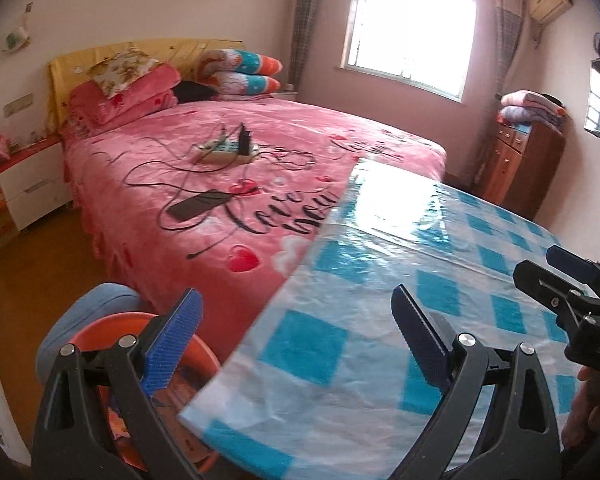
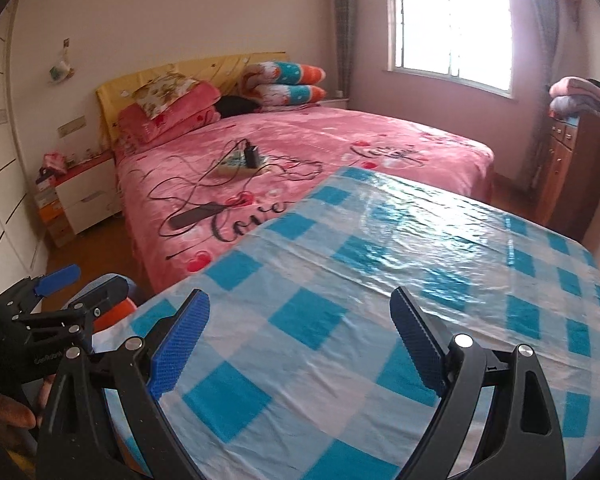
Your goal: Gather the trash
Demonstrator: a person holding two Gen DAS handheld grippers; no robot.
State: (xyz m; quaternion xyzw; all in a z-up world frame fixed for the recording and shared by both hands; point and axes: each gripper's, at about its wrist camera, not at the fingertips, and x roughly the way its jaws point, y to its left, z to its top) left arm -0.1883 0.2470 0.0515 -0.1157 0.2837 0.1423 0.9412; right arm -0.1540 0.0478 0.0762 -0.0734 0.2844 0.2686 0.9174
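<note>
In the left wrist view, the left gripper (image 1: 296,344) was held with fingers spread, nothing between them, above the edge of the checked table (image 1: 380,280). No trash could be made out on the table; an orange bin (image 1: 112,330) was seen low beside the left finger, beneath the table edge. A collision with that edge was judged likely if the fingers were lowered blindly.

In the right wrist view, the right gripper (image 2: 300,344) was likewise spread and empty over the table. The charger cables (image 2: 236,164) on the bed (image 2: 380,136) could be mistaken for trash.
</note>
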